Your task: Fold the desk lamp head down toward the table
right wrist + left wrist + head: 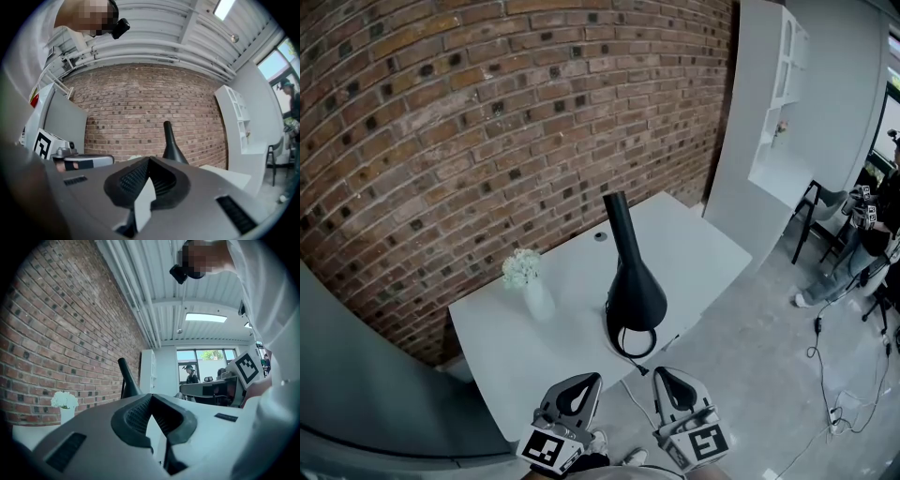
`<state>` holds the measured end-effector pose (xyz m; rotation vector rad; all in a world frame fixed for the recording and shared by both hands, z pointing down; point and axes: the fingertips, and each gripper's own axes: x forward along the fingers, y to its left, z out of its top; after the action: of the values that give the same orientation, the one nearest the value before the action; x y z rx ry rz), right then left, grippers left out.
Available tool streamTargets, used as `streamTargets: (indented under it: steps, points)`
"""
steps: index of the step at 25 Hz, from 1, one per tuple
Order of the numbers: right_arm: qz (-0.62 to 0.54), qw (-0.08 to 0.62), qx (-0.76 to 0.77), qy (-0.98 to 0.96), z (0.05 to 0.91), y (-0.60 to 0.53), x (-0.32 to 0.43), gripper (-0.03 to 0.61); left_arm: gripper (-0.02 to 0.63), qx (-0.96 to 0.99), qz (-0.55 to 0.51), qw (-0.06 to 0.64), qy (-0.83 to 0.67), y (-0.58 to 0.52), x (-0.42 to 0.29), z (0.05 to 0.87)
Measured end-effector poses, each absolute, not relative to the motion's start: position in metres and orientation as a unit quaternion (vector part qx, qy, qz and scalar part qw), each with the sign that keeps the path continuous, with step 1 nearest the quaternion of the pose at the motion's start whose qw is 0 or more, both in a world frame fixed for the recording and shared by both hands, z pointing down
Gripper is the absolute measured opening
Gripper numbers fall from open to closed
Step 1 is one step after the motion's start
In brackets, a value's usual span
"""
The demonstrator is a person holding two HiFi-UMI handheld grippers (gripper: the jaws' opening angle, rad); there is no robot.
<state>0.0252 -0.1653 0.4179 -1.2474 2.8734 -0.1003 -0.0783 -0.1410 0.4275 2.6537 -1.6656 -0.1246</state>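
A black desk lamp (633, 281) stands on the white table (694, 248), its cone-shaped head upright and its narrow end pointing up over a ring base. Both grippers are in front of the table's near edge, well short of the lamp. My left gripper (592, 378) is shut with nothing in it, and my right gripper (661, 373) beside it is also shut and empty. In the left gripper view the lamp (126, 378) rises behind the shut left gripper (151, 395). The right gripper view has the lamp (171, 143) just beyond the right gripper (149, 159).
A small vase of white flowers (530, 281) stands on the table left of the lamp. A brick wall (487, 112) runs behind the table. A white shelf unit (778, 103) is at the right. A person (862, 234) and floor cables (839, 394) are at the far right.
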Motion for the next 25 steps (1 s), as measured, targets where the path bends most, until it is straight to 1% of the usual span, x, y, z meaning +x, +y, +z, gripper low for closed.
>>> streamTargets:
  steps: [20,25]
  points:
    - [-0.031,0.005,-0.378,0.925,0.418,-0.152,0.013,0.017,0.008,0.834,-0.042,-0.01,-0.549,-0.139,-0.093,0.425]
    - [-0.032,0.009,-0.378,0.925,0.416,-0.152,0.013,0.017,0.008,0.837,-0.04,-0.016,-0.545,-0.136,-0.087,0.423]
